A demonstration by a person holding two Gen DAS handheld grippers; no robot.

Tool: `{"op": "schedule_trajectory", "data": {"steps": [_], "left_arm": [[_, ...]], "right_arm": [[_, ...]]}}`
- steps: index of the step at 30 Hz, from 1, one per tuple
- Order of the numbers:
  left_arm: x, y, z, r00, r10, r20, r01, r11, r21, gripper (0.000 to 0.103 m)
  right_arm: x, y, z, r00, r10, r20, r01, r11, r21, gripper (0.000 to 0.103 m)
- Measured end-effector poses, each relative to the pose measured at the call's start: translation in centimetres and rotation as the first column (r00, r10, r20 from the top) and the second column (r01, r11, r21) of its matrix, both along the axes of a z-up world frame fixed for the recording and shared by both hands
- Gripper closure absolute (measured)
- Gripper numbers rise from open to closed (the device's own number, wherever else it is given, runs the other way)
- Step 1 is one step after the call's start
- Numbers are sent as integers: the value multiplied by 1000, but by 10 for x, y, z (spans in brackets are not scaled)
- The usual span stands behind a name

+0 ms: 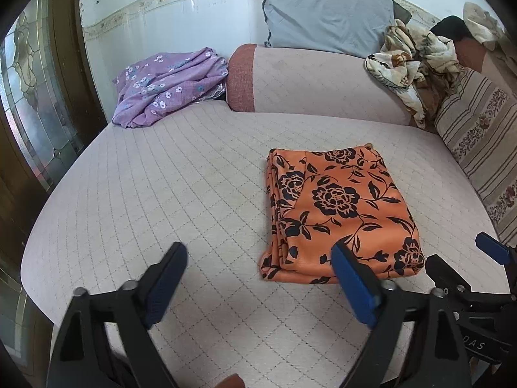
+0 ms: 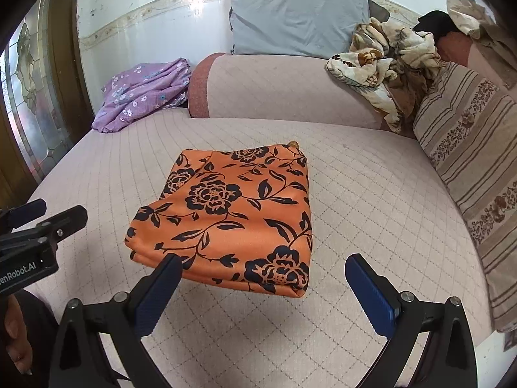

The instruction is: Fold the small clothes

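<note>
Orange cloth (image 2: 232, 220) lies folded flat on bed (image 2: 371, 210); my left gripper (image 1: 261, 274) and right gripper (image 2: 261, 287) gape empty, fold looks finished

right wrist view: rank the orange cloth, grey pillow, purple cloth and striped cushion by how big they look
1. Striped cushion, though it is partly cut off at the frame edge.
2. Orange cloth, nearest the camera, so likely flattered.
3. Grey pillow, close to the orange cloth; farther back, so unsure.
4. Purple cloth, smallest.
</note>
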State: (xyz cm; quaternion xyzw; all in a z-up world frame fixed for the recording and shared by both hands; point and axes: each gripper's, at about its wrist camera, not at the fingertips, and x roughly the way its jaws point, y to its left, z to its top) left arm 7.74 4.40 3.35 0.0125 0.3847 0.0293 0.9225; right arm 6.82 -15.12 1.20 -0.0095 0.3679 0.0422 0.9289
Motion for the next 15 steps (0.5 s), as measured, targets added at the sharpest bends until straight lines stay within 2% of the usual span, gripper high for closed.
{"op": "schedule_trajectory", "data": {"steps": [3,6,15], "left_arm": [[3,-4,0,1000,1,-2,-1,1000,18,9],[6,-10,-2,1000,9,-9,-8,998,68,9],[6,-11,0,1000,5,4,-6,998,68,9]], "right_arm": [[2,1,0,1000,5,0,-5,1000,-2,1],[6,3,-1,1000,10,-3,-10,1000,-7,1],[9,5,0,1000,19,1,-19,1000,-7,1]]}}
